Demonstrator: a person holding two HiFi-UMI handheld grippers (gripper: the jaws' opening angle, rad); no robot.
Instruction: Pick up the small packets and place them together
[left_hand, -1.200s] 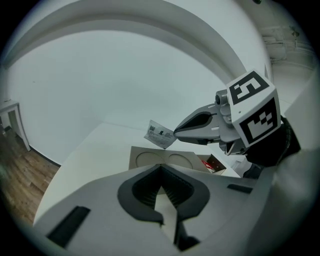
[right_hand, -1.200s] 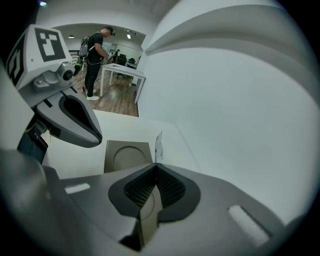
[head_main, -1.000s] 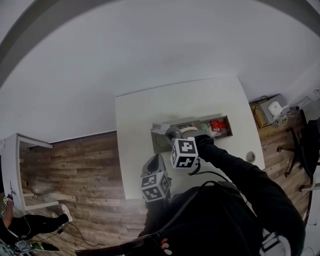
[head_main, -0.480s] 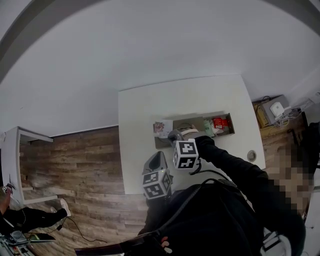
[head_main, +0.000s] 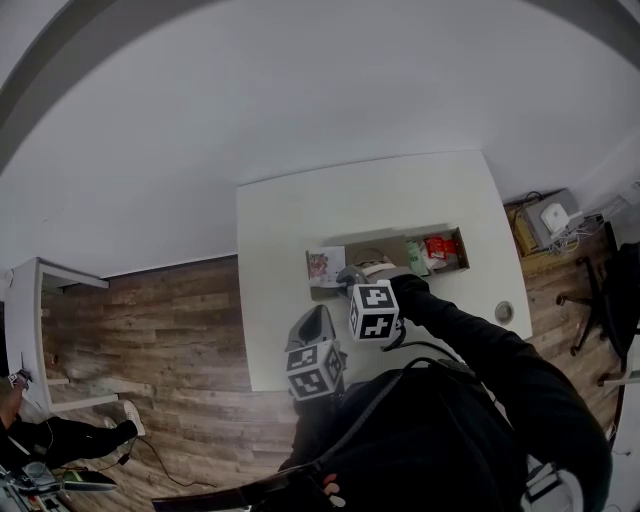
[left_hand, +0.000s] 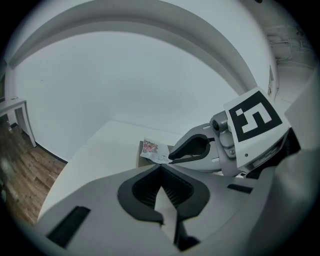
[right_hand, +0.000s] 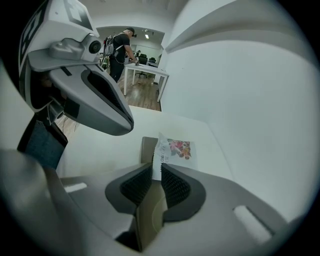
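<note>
The head view looks steeply down from above the person onto the white table. Each gripper view rides close behind its own fingers and looks along them, seemingly from opposite sides. All three views share the packet lying just beyond both sets of fingertips.

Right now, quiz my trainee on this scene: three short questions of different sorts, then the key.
1. True or false: the left gripper is shut and empty.
2. In the head view, the flowered packet sits at the box's: A left end; B right end; C middle.
3. What stands between the right gripper's jaws?
Key: 1 true. 2 A. 3 The flowered packet's edge; those jaws have just been opening.
</note>
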